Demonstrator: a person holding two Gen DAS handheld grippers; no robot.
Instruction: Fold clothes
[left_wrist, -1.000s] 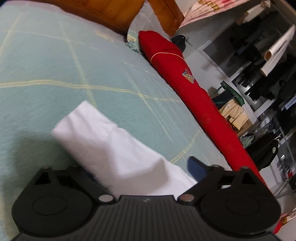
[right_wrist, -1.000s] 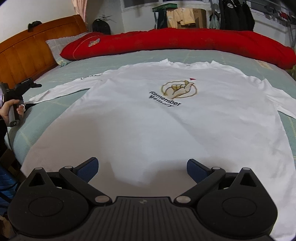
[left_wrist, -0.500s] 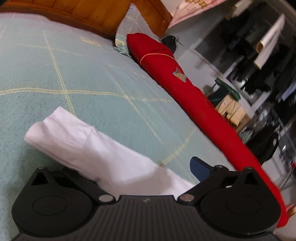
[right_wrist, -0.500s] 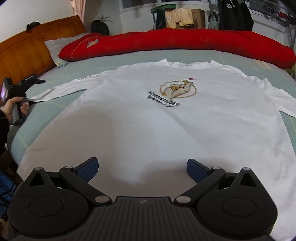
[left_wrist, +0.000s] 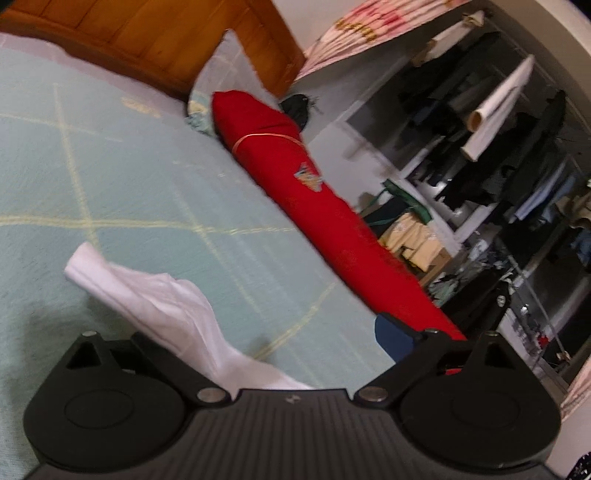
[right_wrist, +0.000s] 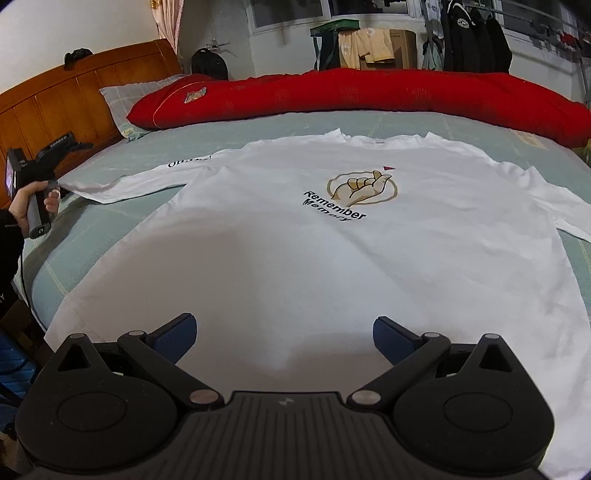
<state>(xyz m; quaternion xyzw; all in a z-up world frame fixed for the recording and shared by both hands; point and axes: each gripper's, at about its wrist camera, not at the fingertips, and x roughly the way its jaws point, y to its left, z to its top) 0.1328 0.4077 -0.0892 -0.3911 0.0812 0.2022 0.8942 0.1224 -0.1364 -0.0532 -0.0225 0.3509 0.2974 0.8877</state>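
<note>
The left gripper (left_wrist: 291, 354) stands wide open around the white sleeve (left_wrist: 162, 299), its left fingertip hidden by the cloth; whether it touches is unclear. The right gripper (right_wrist: 282, 332), equally spread, hovers empty over the hem of one white long-sleeved printed T-shirt (right_wrist: 314, 251), flat on the pale green bedspread (right_wrist: 277, 127).

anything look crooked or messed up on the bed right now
Mostly tidy: the white shirt lies flat, print up, on the bed. Its sleeve by the headboard is the exception, rumpled and lifted off the cover near the left gripper. The right gripper hovers over the hem, jaws apart.
</note>
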